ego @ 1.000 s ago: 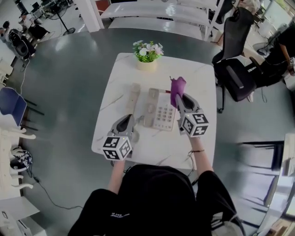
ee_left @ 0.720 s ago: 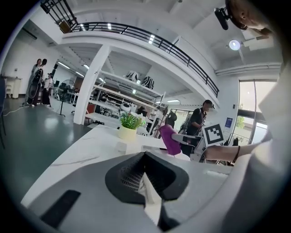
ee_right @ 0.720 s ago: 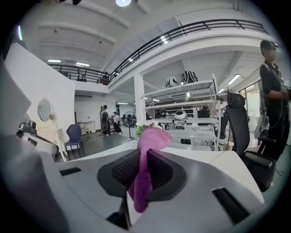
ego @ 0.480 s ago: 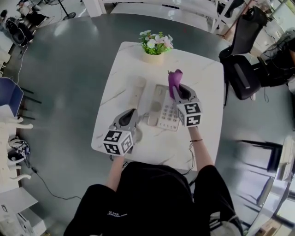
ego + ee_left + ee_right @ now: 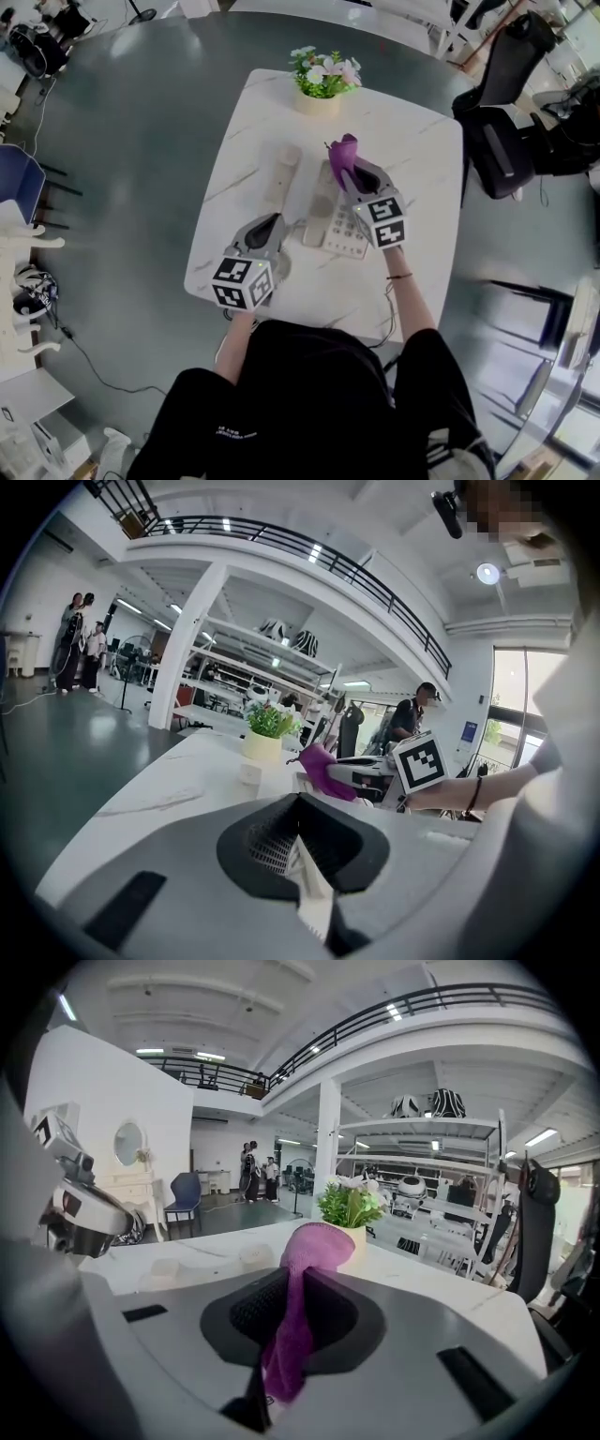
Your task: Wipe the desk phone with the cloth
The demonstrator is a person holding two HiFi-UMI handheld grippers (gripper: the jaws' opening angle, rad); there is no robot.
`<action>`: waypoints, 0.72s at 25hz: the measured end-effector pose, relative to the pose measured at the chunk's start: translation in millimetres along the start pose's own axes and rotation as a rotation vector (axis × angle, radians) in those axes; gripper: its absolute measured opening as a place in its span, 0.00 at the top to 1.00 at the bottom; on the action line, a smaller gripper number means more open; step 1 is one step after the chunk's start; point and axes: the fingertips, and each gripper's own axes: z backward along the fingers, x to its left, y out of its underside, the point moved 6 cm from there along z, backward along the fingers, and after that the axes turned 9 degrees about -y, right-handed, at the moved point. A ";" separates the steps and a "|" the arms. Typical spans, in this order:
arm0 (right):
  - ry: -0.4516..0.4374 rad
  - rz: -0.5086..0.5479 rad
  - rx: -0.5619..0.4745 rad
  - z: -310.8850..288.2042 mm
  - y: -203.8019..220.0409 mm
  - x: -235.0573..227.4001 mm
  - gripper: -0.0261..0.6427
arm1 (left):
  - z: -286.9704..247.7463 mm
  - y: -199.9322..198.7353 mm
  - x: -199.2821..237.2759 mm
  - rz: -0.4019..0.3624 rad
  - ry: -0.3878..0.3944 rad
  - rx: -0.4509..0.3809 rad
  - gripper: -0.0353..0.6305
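Right gripper [image 5: 351, 176]: clamped on purple cloth [image 5: 343, 153], over desk phone [image 5: 337, 232].
Left gripper [image 5: 266, 228]: jaws together, empty.

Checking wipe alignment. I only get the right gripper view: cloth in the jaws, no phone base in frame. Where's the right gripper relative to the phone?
Observer: The head view puts the right gripper over the desk phone, along its right side, jaws aimed toward the flower pot. The cloth pokes out past the phone's far edge.
Operator: Handset on the base?
Observer: No. The handset lies on the table beside the base, on its left.
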 end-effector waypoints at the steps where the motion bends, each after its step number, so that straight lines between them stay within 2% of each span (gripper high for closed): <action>1: -0.003 0.002 0.004 -0.5 0.4 0.6 0.91 | 0.3 0.6 0.1 0.001 -0.001 0.000 0.95; 7: -0.043 0.022 0.020 -4.6 3.2 9.8 0.91 | 3.6 5.0 1.2 0.009 -0.007 0.004 0.95; 12: -0.092 0.089 0.070 -7.5 7.3 22.8 0.91 | 6.3 6.4 1.2 0.001 -0.016 0.004 0.95; 18: -0.115 0.102 0.087 -5.8 10.8 31.3 0.91 | 9.7 6.9 -0.7 -0.002 -0.012 0.001 0.95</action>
